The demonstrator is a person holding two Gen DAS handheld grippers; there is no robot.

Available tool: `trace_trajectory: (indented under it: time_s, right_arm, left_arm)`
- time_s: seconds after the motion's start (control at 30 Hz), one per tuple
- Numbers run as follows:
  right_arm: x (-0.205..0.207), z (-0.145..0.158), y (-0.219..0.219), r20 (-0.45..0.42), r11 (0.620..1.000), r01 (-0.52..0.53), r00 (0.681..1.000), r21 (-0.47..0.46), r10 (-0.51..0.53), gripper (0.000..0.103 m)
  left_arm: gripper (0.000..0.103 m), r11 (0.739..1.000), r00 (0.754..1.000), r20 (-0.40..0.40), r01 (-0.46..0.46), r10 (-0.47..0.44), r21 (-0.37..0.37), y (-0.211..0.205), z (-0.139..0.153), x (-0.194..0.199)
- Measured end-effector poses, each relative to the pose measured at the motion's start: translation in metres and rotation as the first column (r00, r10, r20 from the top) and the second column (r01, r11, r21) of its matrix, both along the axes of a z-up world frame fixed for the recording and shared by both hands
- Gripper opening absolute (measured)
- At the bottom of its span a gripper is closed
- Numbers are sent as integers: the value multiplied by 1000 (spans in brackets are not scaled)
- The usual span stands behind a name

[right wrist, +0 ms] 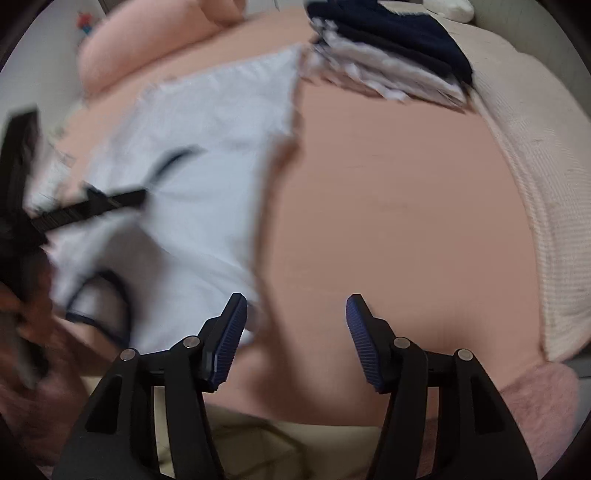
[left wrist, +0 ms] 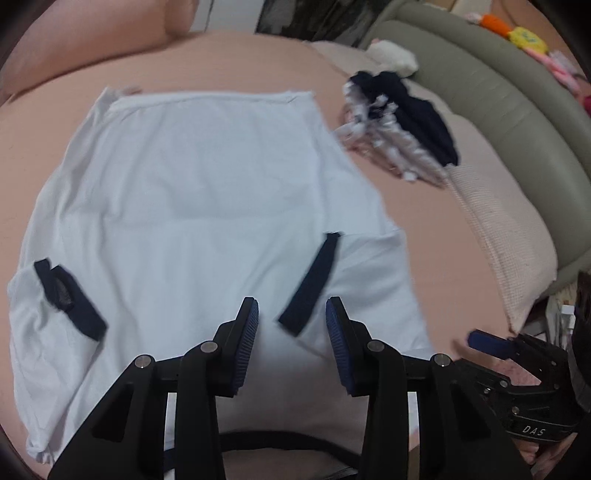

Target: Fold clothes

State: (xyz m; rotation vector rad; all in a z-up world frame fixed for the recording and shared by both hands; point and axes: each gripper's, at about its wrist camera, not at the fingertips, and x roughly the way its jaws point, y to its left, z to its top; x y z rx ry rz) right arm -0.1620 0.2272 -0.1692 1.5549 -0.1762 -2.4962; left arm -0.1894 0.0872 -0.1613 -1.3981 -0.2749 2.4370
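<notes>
A white T-shirt (left wrist: 207, 184) with navy sleeve cuffs lies flat on the pink bed sheet (left wrist: 436, 236), both sleeves folded inward. One navy cuff (left wrist: 314, 280) lies at the right and another navy cuff (left wrist: 70, 299) at the left. My left gripper (left wrist: 291, 306) hovers open over the near end of the shirt, nothing pinched between its pads. In the right wrist view the T-shirt (right wrist: 192, 166) is blurred. My right gripper (right wrist: 295, 299) stands open over the bare sheet (right wrist: 388, 221) at the shirt's right edge. The right gripper (left wrist: 491, 343) also shows low at the right in the left wrist view.
A pile of navy and white clothes (left wrist: 399, 125) lies at the far right of the bed. A cream blanket (left wrist: 509, 236) and a grey-green padded edge (left wrist: 498, 92) run along the right. Pink pillows (left wrist: 92, 33) sit at the back.
</notes>
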Motion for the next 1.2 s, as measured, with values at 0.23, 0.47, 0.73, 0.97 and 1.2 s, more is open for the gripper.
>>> trace_trajectory:
  time_s: [0.23, 0.47, 0.73, 0.97, 1.2]
  right_arm:
    - [-30, -35, -16, 85, 981, -2, 996, 192, -15, 56]
    - [-9, -4, 10, 43, 988, 59, 997, 140, -65, 54]
    - [-48, -8, -31, -1, 982, 27, 1000, 185, -27, 52]
    - [-61, 4, -20, -5, 988, 69, 998, 135, -69, 53]
    - [-102, -27, -27, 69, 971, 61, 994, 232, -79, 57]
  left_arm:
    - [43, 999, 991, 125, -48, 50, -14, -13, -32, -10]
    - [44, 996, 997, 77, -37, 31, 80, -18, -14, 18]
    - [45, 998, 991, 127, -45, 50, -45, -3, -15, -6]
    - [45, 999, 996, 85, 19, -23, 38, 3, -15, -11]
    - [48, 977, 999, 22, -21, 27, -213, -9, -25, 1]
